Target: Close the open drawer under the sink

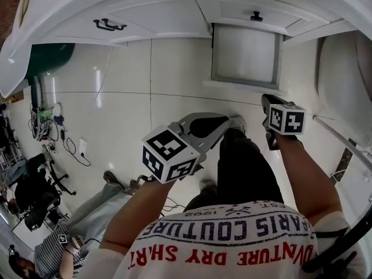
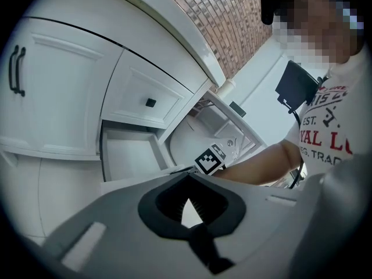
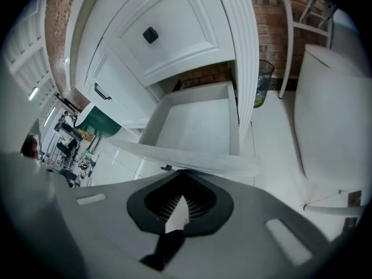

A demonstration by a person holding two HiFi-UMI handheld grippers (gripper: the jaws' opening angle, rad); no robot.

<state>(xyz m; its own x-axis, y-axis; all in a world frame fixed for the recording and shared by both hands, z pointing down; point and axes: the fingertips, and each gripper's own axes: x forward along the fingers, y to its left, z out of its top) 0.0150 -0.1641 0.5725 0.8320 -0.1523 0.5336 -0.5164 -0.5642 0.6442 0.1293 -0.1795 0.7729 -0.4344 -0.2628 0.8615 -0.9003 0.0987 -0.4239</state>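
The open drawer (image 1: 244, 56) stands pulled out from the white cabinet, and its inside is bare. It also shows as the drawer (image 2: 125, 153) in the left gripper view and the drawer (image 3: 197, 127) in the right gripper view. My right gripper (image 1: 269, 104) is shut and empty, close in front of the drawer's front panel (image 3: 186, 158); I cannot tell if they touch. In its own view the right gripper (image 3: 183, 172) tips sit just under that panel. My left gripper (image 1: 200, 133) is shut, empty, lower and to the left over the tiled floor; in its own view the left gripper (image 2: 187, 170) points toward the drawer.
Above the open drawer is a shut drawer with a black knob (image 1: 256, 17). A cabinet door with a black handle (image 1: 109, 25) is to the left. A white fixture (image 1: 343, 74) stands right of the drawer. Cables (image 1: 72, 149) and a seated person (image 1: 58, 251) are at lower left.
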